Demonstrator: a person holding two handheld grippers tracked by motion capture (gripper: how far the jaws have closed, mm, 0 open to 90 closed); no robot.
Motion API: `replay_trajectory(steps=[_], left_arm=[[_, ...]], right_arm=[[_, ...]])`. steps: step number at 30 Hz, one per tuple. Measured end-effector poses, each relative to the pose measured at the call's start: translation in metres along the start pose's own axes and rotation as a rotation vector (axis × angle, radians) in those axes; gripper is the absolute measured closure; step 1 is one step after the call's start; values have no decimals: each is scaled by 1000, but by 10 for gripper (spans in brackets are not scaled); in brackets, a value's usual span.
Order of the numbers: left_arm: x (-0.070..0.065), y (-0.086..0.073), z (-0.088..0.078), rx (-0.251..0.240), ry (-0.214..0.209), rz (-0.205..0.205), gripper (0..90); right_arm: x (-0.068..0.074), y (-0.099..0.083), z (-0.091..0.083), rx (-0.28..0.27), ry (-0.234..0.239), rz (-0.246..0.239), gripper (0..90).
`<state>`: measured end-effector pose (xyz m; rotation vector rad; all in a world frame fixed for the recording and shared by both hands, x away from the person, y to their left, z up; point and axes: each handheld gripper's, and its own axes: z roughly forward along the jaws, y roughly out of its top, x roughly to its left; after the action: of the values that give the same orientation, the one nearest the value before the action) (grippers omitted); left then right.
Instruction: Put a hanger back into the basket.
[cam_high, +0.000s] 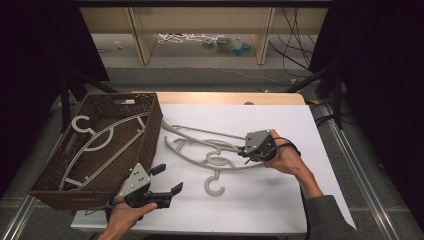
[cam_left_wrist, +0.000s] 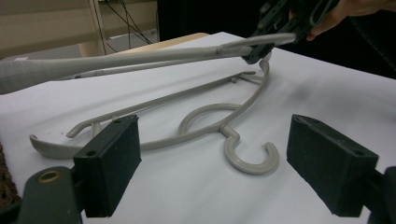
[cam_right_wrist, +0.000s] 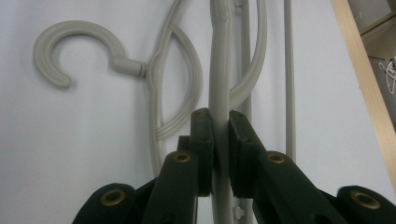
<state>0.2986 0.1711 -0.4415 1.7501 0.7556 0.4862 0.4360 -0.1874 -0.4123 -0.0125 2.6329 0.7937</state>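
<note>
Right gripper view: right gripper (cam_right_wrist: 221, 154) is clamping the upper hanger (cam_right_wrist: 220, 84), jaws shut on its arm.
Left gripper (cam_high: 165, 180) is waiting wide open, holding nothing; lifting level is keeping the lower hanger (cam_high: 215, 162) untangled toward the basket (cam_high: 150, 135).

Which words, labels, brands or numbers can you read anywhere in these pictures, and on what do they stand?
None can be read: the hangers, the basket, the white table and both grippers carry no legible print.
The small packages on the floor are too blurred to read.

Own claw (cam_left_wrist: 233, 172): two black padded jaws stand wide apart, nothing between them.
Lying grey plastic hanger (cam_left_wrist: 224, 123): flat on the white counter (cam_left_wrist: 327, 98), hook nearest.
Raised grey plastic hanger (cam_left_wrist: 140, 60): pinched by the far claw (cam_left_wrist: 261, 49), lifted.
</note>
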Motion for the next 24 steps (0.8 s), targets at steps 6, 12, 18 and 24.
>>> replay_trajectory(steps=[6, 12, 18, 24], left_arm=[[-3, 1, 0, 7, 18, 56, 180], [-4, 2, 3, -13, 18, 109, 184], [-8, 9, 8, 6, 19, 163, 197], [-17, 23, 23, 44, 17, 283, 217]], right_arm=[[12, 5, -14, -1, 3, -28, 828], [29, 11, -25, 5, 22, -28, 828], [41, 11, -30, 1, 25, -33, 828], [52, 9, -29, 2, 47, -38, 828]])
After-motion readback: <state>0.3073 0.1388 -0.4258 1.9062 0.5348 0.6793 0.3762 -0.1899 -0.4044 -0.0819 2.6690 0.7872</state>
